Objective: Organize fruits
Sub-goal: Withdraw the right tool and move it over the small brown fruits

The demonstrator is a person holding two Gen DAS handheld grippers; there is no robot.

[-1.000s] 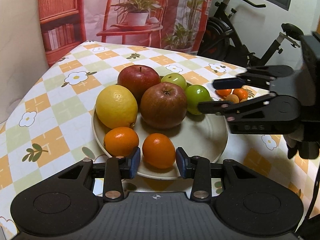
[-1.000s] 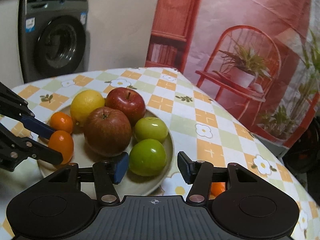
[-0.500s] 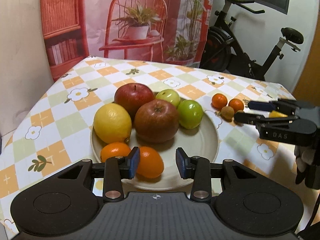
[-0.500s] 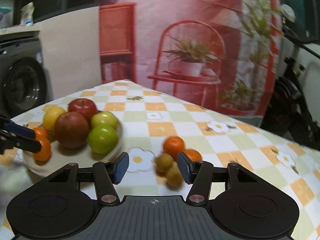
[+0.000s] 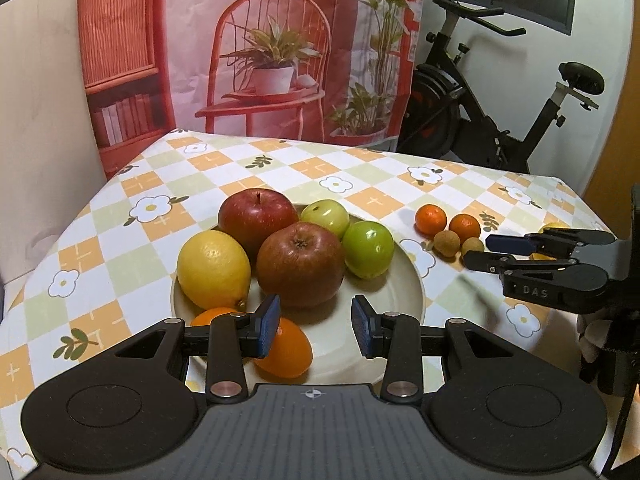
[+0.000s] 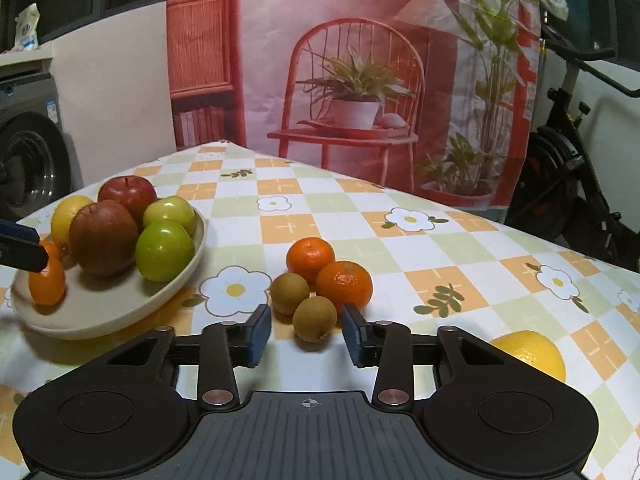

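The left gripper (image 5: pixel 314 330) hung level over the near rim of the beige plate (image 5: pixel 404 280), its jaws wide and empty, with one kumquat (image 5: pixel 286 354) just beyond its left pad. The right gripper (image 6: pixel 306 332) sat low above the checked tablecloth (image 6: pixel 440 248), jaws wide and holding nothing, its pads flanking the nearest longan (image 6: pixel 315 319), which lay off the plate touching a second longan (image 6: pixel 289 293) and two mandarins (image 6: pixel 344 286)
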